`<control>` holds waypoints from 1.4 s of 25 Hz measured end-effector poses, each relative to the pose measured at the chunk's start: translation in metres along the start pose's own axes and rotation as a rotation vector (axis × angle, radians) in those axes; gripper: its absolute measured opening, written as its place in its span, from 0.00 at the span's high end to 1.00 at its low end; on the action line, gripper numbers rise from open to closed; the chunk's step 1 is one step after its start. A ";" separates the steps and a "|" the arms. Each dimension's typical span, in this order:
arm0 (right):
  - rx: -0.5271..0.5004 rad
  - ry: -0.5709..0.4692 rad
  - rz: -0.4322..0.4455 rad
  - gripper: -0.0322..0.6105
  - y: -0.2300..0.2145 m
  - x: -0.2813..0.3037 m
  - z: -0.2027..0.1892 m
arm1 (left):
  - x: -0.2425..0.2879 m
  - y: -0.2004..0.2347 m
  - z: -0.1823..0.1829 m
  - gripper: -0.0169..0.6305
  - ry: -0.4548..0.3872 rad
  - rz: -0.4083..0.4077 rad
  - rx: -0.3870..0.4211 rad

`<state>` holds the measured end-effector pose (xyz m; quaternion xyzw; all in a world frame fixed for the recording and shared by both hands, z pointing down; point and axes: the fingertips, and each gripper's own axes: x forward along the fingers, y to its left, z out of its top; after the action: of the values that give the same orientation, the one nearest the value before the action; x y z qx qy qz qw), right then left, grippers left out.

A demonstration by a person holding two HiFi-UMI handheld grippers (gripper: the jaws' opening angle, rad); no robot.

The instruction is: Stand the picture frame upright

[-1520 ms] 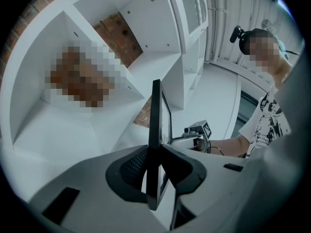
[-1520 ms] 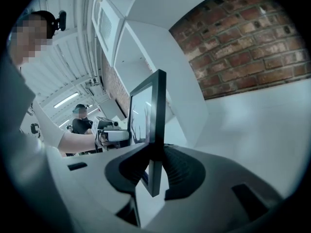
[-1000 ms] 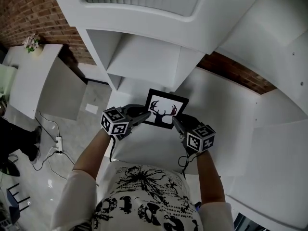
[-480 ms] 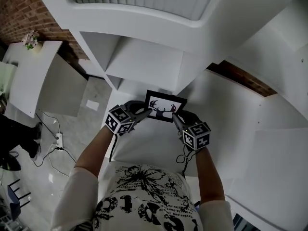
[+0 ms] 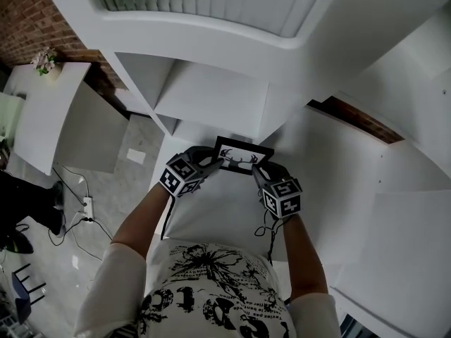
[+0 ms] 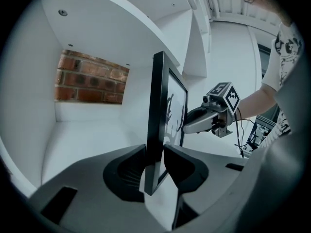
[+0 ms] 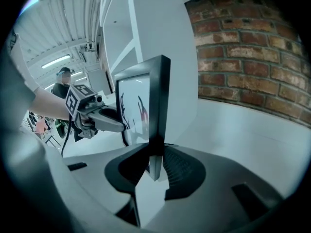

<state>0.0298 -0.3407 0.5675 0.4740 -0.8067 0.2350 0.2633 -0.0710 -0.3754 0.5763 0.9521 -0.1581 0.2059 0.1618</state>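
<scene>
Two grippers: one at each end of the picture frame point(image 5: 243, 157), facing each other across it.
Left gripper point(image 6: 155, 152): jaws just now opening; black edge of the frame between them, both pads seemingly touching its faces.
Right gripper point(image 7: 156, 152): clamped on the opposite edge, one pad on the front and one on the back.
Pose of the frame: standing on edge, close to upright in both gripper views; strongly foreshortened in the head view.
Place of the frame: inside a white shelf bay point(image 5: 204, 217), above its bottom surface; whether the lower edge touches that surface cannot be told.
Print: dark stag's head point(image 5: 239, 159) with antlers on white, facing the person and away from the back of the bay.
Back of the bay: brick wall point(image 6: 92, 79) showing through an opening.
Person: bare forearms reaching to the grippers, patterned shirt point(image 5: 211, 287) below.
</scene>
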 end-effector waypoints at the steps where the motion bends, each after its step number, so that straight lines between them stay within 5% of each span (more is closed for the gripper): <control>1: -0.001 0.001 -0.007 0.80 -0.003 0.001 -0.001 | 0.002 0.001 0.001 0.77 -0.001 0.001 -0.002; 35: -0.072 0.010 -0.120 0.80 -0.009 0.024 0.014 | 0.010 0.039 0.005 0.74 0.037 0.046 -0.084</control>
<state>0.0254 -0.3682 0.5737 0.5105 -0.7834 0.1921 0.2979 -0.0752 -0.4146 0.5862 0.9366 -0.1852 0.2203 0.1999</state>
